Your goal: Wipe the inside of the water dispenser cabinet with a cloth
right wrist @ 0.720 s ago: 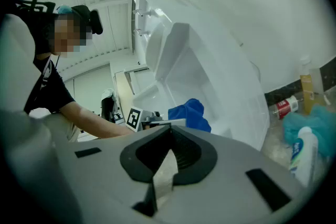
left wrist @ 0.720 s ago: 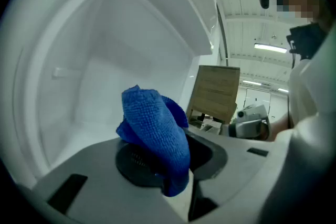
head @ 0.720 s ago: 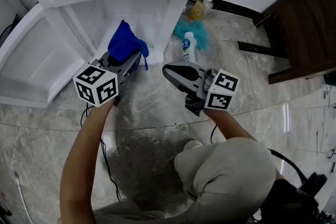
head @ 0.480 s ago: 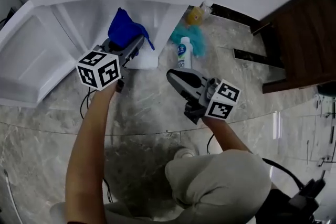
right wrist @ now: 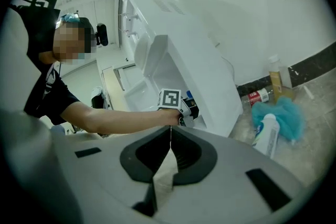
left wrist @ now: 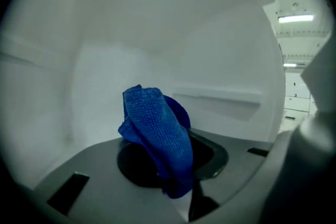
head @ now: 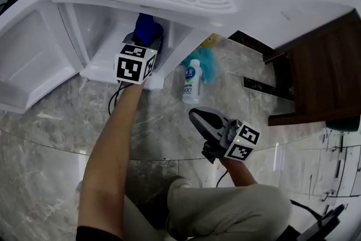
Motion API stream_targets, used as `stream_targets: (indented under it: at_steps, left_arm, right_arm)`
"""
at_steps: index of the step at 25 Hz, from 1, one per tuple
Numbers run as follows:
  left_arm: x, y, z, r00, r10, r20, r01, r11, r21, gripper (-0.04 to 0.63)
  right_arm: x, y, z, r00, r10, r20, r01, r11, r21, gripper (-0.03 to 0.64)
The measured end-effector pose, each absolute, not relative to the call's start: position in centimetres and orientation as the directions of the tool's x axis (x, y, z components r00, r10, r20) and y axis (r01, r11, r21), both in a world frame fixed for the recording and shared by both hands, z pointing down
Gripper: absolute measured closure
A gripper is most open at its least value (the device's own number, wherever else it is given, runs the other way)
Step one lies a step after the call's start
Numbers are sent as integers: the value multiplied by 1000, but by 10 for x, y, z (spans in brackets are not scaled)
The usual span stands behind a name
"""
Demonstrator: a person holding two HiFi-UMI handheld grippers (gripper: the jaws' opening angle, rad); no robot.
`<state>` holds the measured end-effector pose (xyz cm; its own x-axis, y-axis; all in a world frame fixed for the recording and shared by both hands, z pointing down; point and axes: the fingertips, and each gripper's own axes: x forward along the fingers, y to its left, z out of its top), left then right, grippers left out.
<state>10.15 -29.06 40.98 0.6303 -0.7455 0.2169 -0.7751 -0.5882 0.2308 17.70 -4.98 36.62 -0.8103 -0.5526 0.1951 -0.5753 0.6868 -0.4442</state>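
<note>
Gripping bunched blue cloth (left wrist: pixel 157 134) firmly between jaws of left gripper (left wrist: pixel 181 189), cloth standing up above them. Positioned with it inside open water dispenser cabinet (head: pixel 104 36), close to white back wall; cannot tell whether touching. Holding right gripper (right wrist: pixel 169 132) clenched shut, empty, above marble floor (head: pixel 56 138), well apart from cabinet.

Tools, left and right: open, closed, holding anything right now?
Left tool: closed on the blue cloth.
Right tool: closed, empty.
</note>
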Motion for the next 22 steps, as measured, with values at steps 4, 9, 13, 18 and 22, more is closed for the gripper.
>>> stream_targets:
  at_steps: [4, 9, 13, 18, 22]
  left_arm:
    - [111, -303, 425, 604, -752, 265, -797, -557, 234, 500]
    - [115, -320, 436, 566, -747, 348, -820, -553, 146, 506]
    - [121, -326, 451, 535, -746, 397, -833, -545, 96, 509]
    - [123, -327, 454, 546, -727, 416, -819, -568, 81, 520]
    - [129, -317, 451, 639, -637, 432, -739, -663, 116, 537]
  right_arm:
    - [195, -41, 369, -794, -572, 205, -596, 667, -447, 618]
    - [211, -43, 370, -781, -595, 192, -606, 646, -464, 618]
    - [215, -44, 370, -781, -594, 191, -604, 643, -471, 618]
    - [217, -39, 377, -788, -582, 199, -595, 641, -485, 618]
    - [216, -39, 379, -791, -579, 200, -592, 640, -490, 618]
